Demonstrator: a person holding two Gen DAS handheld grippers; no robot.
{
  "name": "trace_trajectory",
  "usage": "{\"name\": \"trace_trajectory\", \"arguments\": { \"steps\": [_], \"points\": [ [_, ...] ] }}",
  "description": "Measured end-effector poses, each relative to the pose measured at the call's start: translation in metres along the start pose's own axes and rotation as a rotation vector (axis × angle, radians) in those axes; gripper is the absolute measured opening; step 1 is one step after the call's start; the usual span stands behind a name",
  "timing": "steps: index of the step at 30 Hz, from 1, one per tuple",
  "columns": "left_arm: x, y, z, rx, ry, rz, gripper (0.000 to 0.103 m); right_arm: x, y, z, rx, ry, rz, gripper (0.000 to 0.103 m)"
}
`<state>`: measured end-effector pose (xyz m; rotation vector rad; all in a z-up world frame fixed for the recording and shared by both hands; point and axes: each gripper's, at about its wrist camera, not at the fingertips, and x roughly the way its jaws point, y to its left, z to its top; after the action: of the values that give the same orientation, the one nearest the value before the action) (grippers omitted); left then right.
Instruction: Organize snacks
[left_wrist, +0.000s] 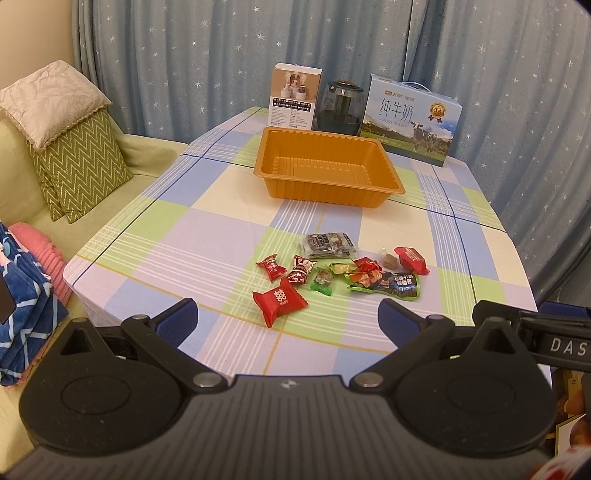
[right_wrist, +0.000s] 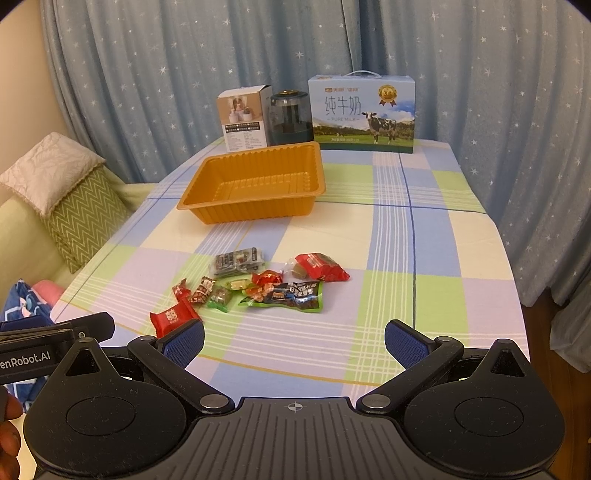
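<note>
Nearest, the left gripper (left_wrist: 288, 317) is shown at 6 o'clock in the left wrist view, its blue-padded fingers (left_wrist: 177, 321) spread wide with nothing between them. The right gripper (right_wrist: 294, 339) is likewise seen at 6 o'clock in the right wrist view, spread apart and empty; both are held above the near edge of the checked tablecloth (left_wrist: 207, 236).

Just beyond the fingers, a large red candy packet (left_wrist: 279, 301) is laid nearest to the left gripper, and in the right wrist view it lies just beside the left fingertip at 9 o'clock. Behind it, a loose cluster of snacks is spread near the middle of the cloth: a small red candy (left_wrist: 271, 267), a dark red wrapped candy (left_wrist: 300, 271), a green wrapped candy (left_wrist: 322, 280), a long green-edged pouch (left_wrist: 386, 282), a red packet (left_wrist: 412, 260) at the 3 o'clock end, and a grey packet (left_wrist: 328, 243) at the far side of the cluster.

Farther off, toward 12 o'clock and well apart from the snacks, an orange tray (left_wrist: 325, 192) is set with no snack in it. Behind the tray, a small white box (left_wrist: 293, 98), a dark glass jar (left_wrist: 341, 107) and a blue milk carton (left_wrist: 412, 118) are lined up before a starred curtain (left_wrist: 207, 48). At 9 o'clock, cushions (left_wrist: 74, 151) are stacked on a sofa.
</note>
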<state>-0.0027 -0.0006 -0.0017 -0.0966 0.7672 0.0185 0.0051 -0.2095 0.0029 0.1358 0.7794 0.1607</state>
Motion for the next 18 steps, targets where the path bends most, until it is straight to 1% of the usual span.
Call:
{"name": "trace_trajectory", "arguments": {
  "steps": [15,18],
  "points": [
    [0.0011,0.0009,-0.0002,-0.004,0.000,-0.003,0.103,0.0006,-0.0006,0.0007,-0.002,0.001,0.000,0.103],
    [0.0041,0.0033,0.0006,-0.019,0.004,-0.013,0.103,0.0007,-0.0010,0.0003,0.007,-0.013,-0.001,0.103]
  ]
}}
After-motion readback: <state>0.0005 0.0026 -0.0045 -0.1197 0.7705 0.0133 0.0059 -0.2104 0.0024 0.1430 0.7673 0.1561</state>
